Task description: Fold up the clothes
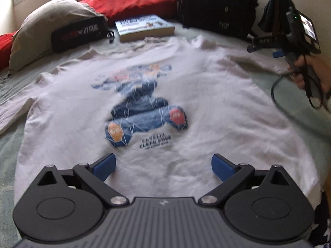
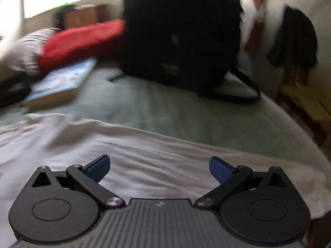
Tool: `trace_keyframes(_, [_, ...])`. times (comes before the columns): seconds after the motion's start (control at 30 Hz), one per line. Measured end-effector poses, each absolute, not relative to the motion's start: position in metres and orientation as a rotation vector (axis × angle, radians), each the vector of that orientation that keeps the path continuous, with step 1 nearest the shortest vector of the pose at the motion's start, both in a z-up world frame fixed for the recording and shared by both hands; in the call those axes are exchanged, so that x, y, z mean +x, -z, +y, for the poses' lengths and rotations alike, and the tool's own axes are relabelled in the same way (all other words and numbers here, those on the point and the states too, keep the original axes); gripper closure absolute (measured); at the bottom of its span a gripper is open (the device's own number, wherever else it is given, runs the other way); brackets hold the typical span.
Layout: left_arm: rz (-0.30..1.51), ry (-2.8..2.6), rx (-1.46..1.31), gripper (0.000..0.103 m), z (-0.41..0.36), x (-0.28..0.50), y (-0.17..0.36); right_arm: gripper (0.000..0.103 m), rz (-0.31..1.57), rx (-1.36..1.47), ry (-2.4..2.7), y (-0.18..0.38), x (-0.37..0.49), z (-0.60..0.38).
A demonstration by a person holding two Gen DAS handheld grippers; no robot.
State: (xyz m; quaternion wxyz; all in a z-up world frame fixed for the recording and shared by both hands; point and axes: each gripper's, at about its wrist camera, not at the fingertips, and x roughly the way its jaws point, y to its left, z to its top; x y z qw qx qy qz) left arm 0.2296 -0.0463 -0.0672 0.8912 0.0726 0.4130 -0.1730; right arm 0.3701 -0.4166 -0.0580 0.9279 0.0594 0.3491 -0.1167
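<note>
A white T-shirt (image 1: 206, 107) with a blue printed figure lies spread flat, print up, on the green-sheeted bed (image 1: 289, 101); its collar points to the far side. My left gripper (image 1: 163, 167) hovers open over the shirt's near hem, nothing between its blue pads. In the left wrist view the right gripper (image 1: 266, 50) shows at the far right, held in a hand (image 1: 304, 70) above the shirt's right sleeve. In the right wrist view my right gripper (image 2: 159, 168) stands open above the white T-shirt (image 2: 144, 157), empty.
A book (image 1: 144, 28), a black pouch (image 1: 79, 34), a grey pillow (image 1: 47, 26), a red pillow (image 1: 134, 1) and a black backpack (image 1: 217, 6) line the far side of the bed. Dark clothes (image 2: 293, 39) hang at the right wall. A cable (image 1: 277, 97) trails from the right gripper.
</note>
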Motion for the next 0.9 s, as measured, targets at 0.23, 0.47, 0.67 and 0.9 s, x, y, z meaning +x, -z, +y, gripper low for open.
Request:
trace_keyframes(0.23, [0.844, 0.377, 0.153, 0.003, -0.044, 0.227, 0.072, 0.0, 0.718, 0.115, 0.127, 0.085, 0.316, -0.446])
trace_keyframes(0.47, [0.849, 0.364, 0.152, 0.002, -0.046, 0.227, 0.072, 0.0, 0.729, 0.139, 0.044, 0.054, 0.289, -0.494])
trace_keyframes(0.67, [0.856, 0.339, 0.168, 0.002, -0.051, 0.228, 0.071, 0.0, 0.748, 0.422, 0.055, 0.053, 0.33, -0.561])
trace_keyframes(0.9, [0.86, 0.333, 0.168, 0.001, -0.051, 0.228, 0.072, 0.0, 0.819, 0.366, 0.181, 0.066, 0.322, -0.619])
